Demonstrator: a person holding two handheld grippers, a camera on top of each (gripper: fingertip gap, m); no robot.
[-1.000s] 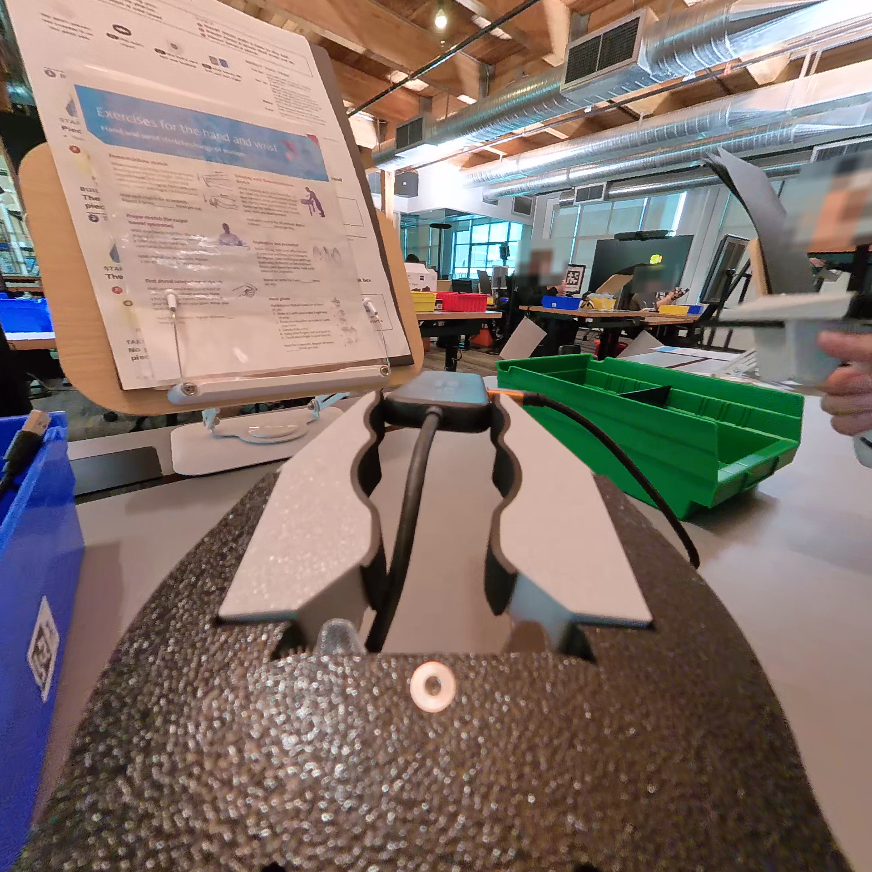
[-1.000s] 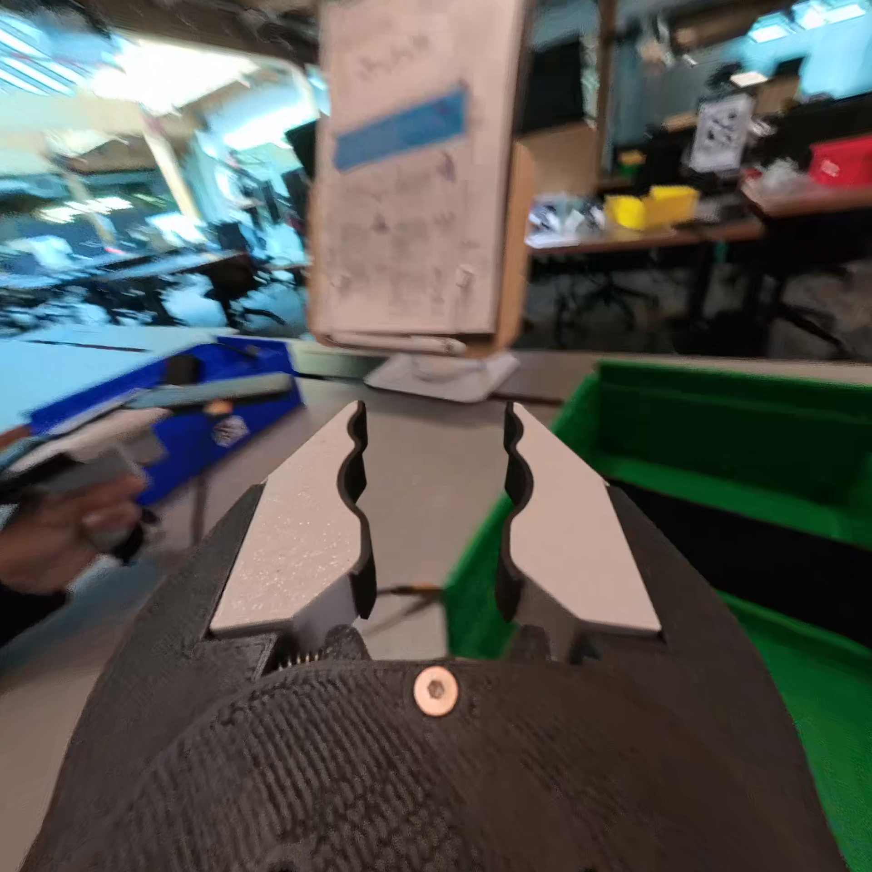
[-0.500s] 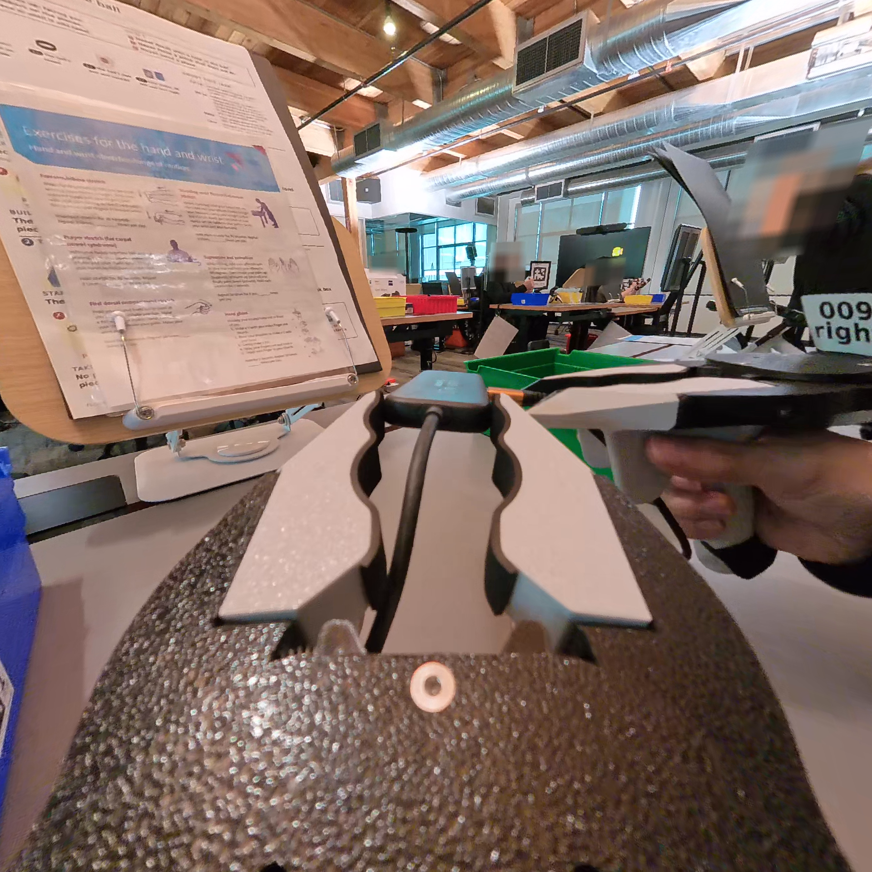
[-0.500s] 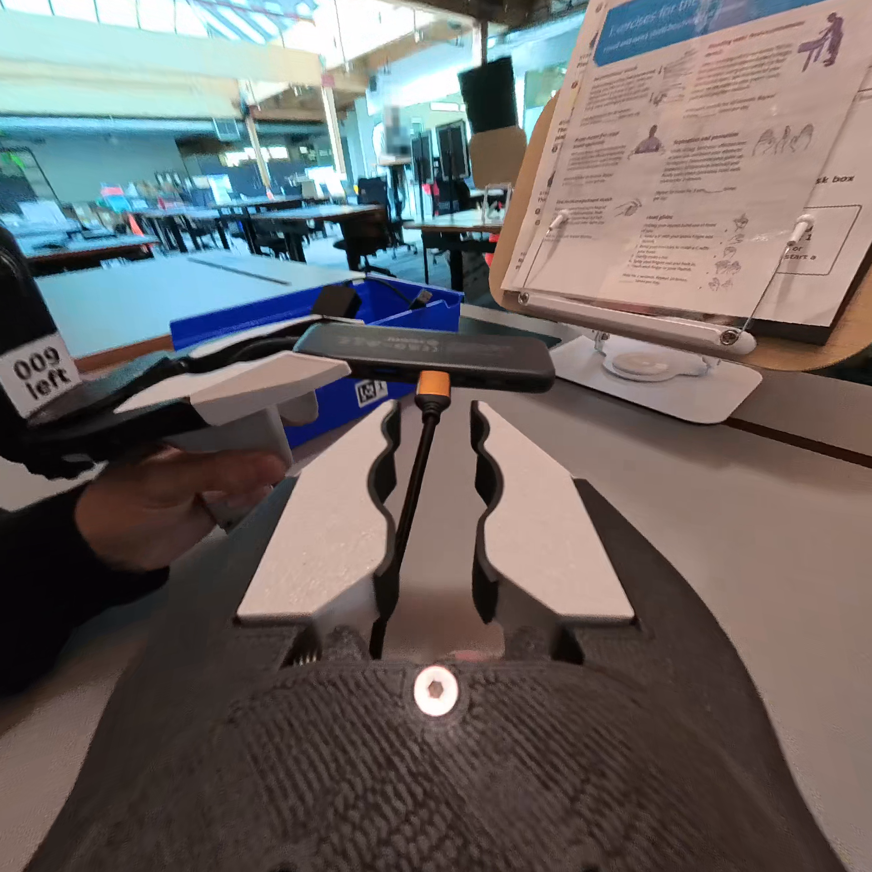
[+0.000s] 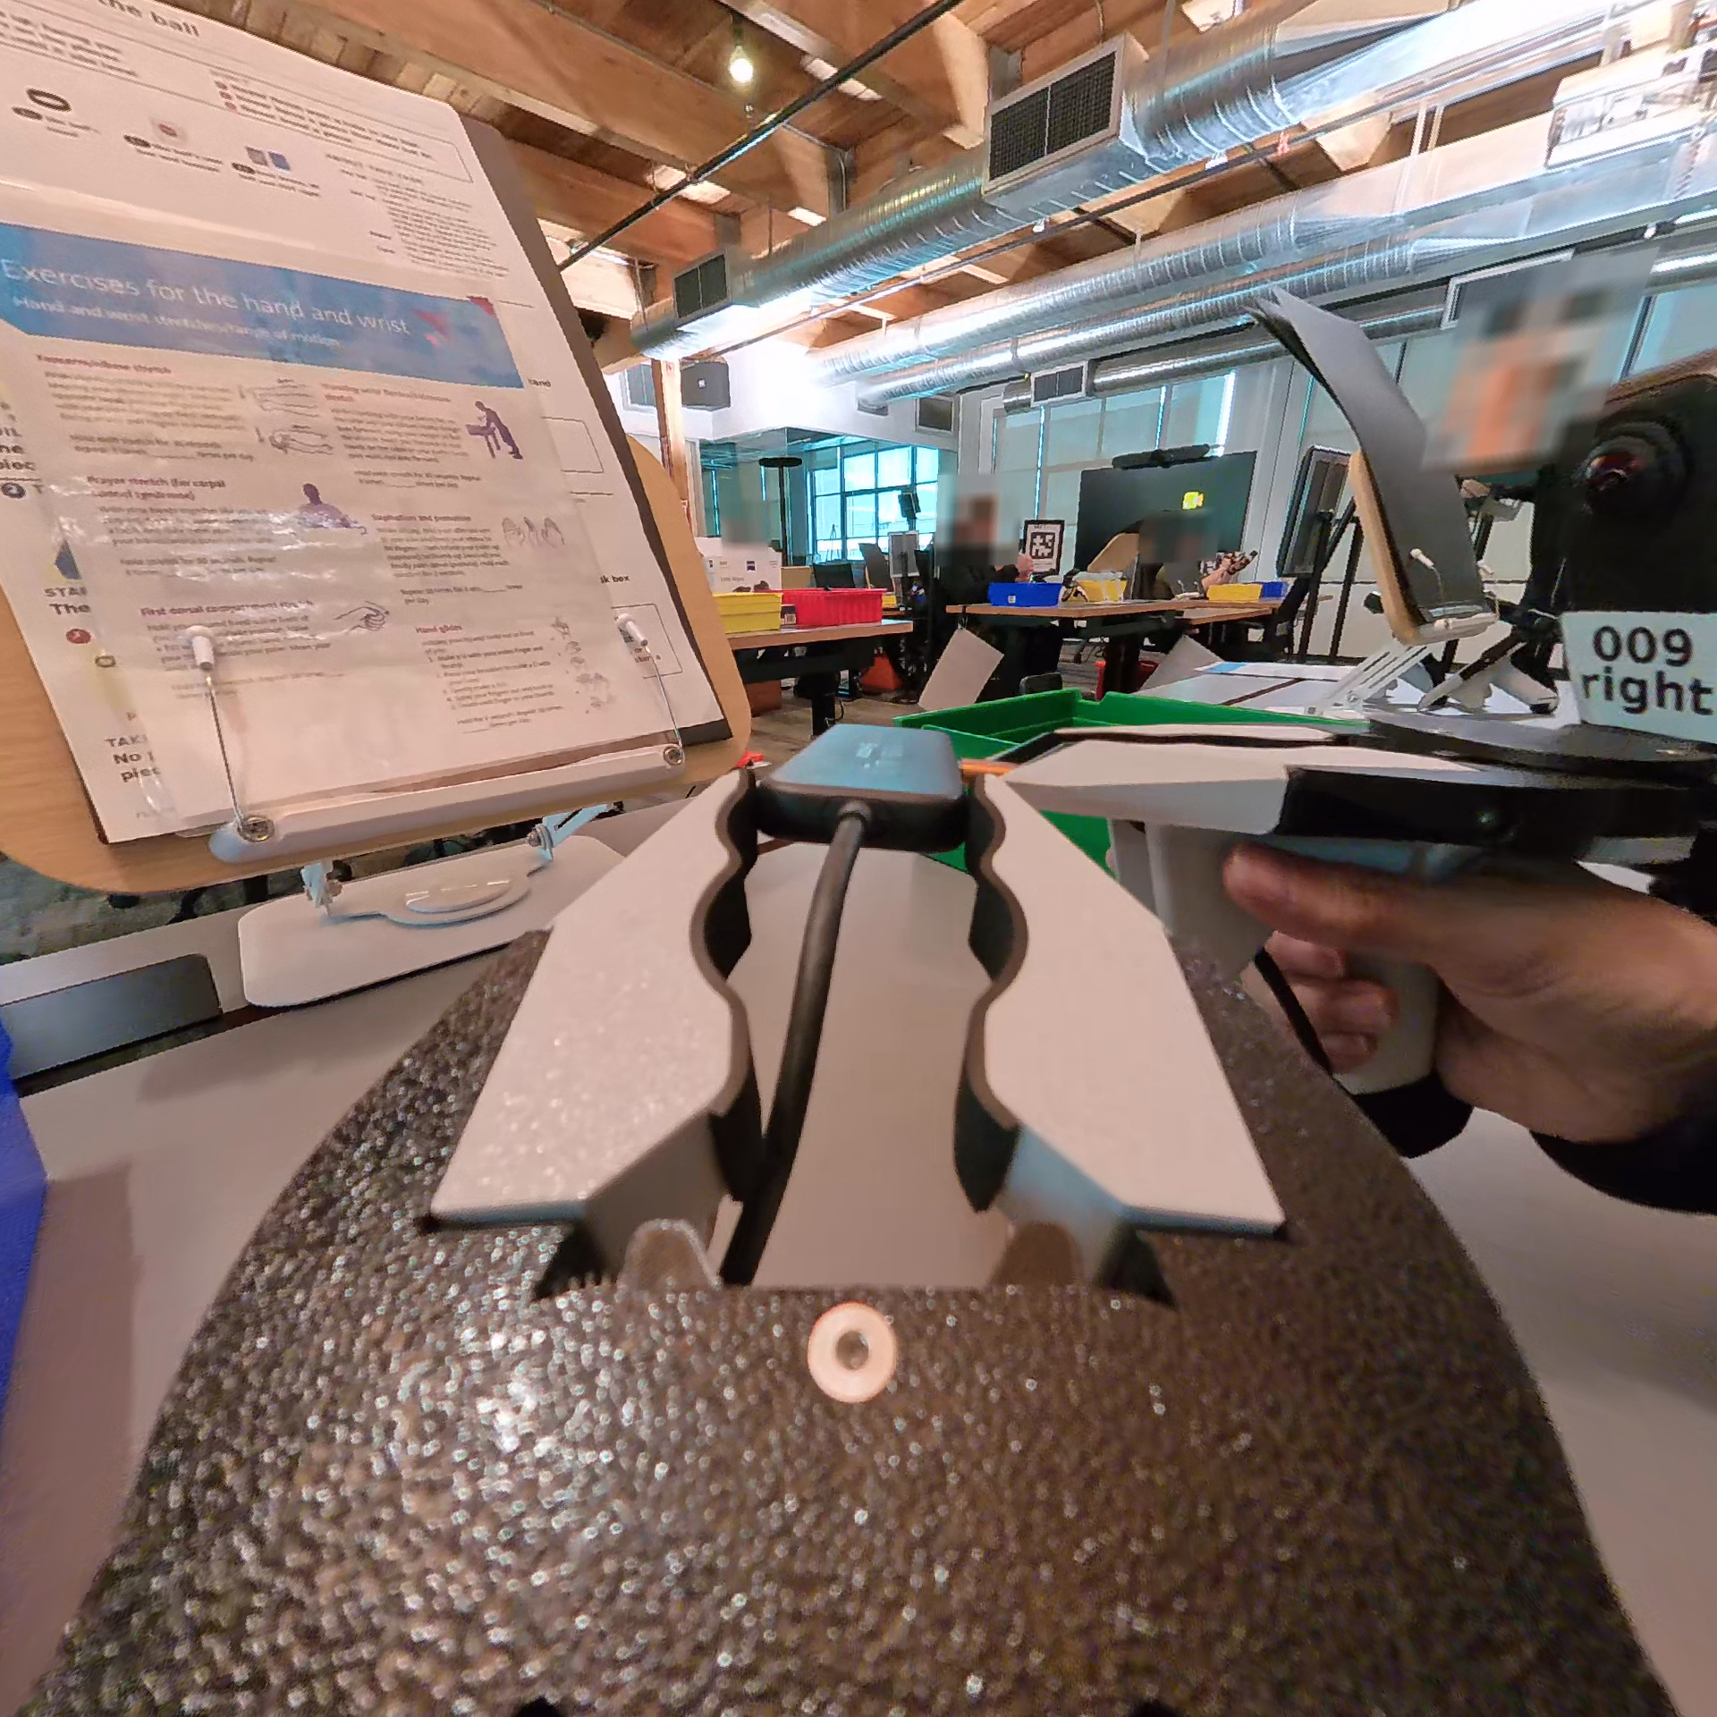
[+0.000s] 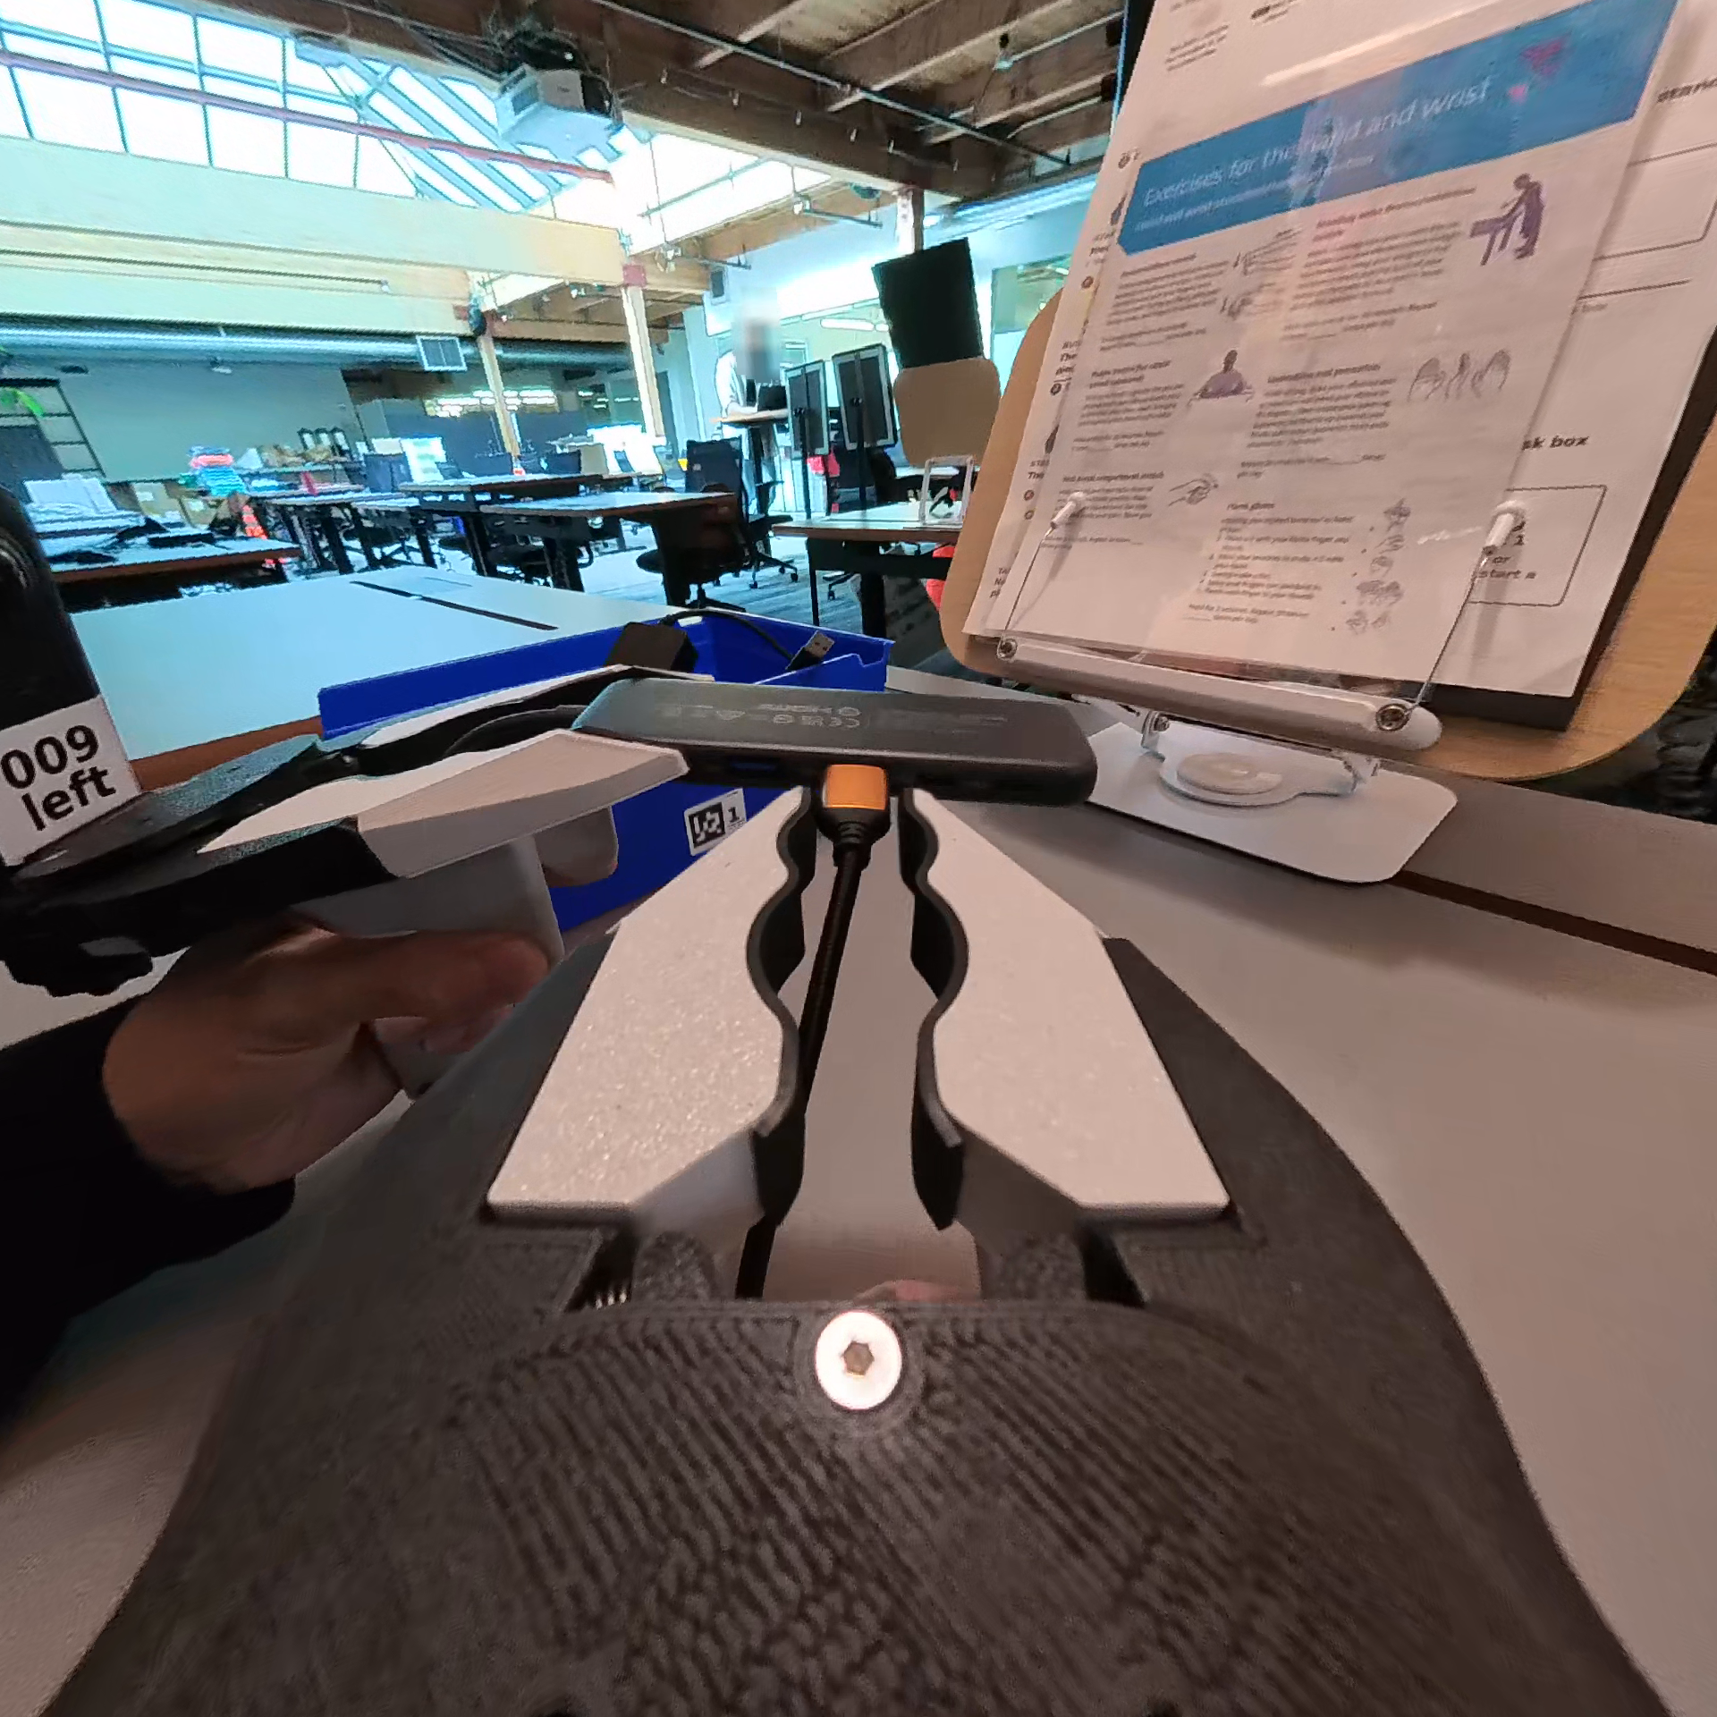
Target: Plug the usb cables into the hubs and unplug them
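My left gripper (image 5: pixel 859 799) is shut on one end of a dark grey USB hub (image 5: pixel 859 766) and holds it level above the table. The hub's own black cable (image 5: pixel 808 1003) runs back between my fingers. In the right wrist view the hub (image 6: pixel 836 734) lies crosswise in front of me, with the left gripper (image 6: pixel 650 720) coming in from the left. An orange USB plug (image 6: pixel 853 788) sits in a port on the hub's side. My right gripper (image 6: pixel 853 808) is shut on that plug, and its black cable (image 6: pixel 827 976) trails back between the fingers. The right gripper (image 5: pixel 1031 771) also shows in the left wrist view.
A document stand with printed sheets (image 5: pixel 325 465) stands at the back of the grey table (image 6: pixel 1394 1068). A blue bin (image 6: pixel 650 827) with more cables is to the left. A green bin (image 5: pixel 1022 725) sits behind the right gripper.
The right gripper swung from over the green bin to the hub, and its fingers narrowed onto the orange plug. The left gripper kept hold of the hub and turned slightly.
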